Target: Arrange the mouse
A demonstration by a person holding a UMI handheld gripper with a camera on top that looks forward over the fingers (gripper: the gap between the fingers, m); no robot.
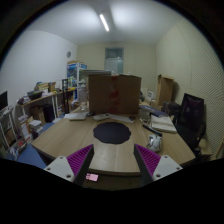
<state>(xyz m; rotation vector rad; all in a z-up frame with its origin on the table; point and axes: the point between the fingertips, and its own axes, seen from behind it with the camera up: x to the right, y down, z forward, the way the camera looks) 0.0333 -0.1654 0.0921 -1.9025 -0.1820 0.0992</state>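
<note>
Ahead, the gripper (113, 158) gapes over a wooden table (115, 157) in a cluttered office.

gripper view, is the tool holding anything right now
Nothing is held: the tool is open, with only bare table between its fingers.

A ceiling strip light (104, 21) lights pale walls (40, 55), cluttered desks (42, 102) and a cardboard box (113, 94).
</note>
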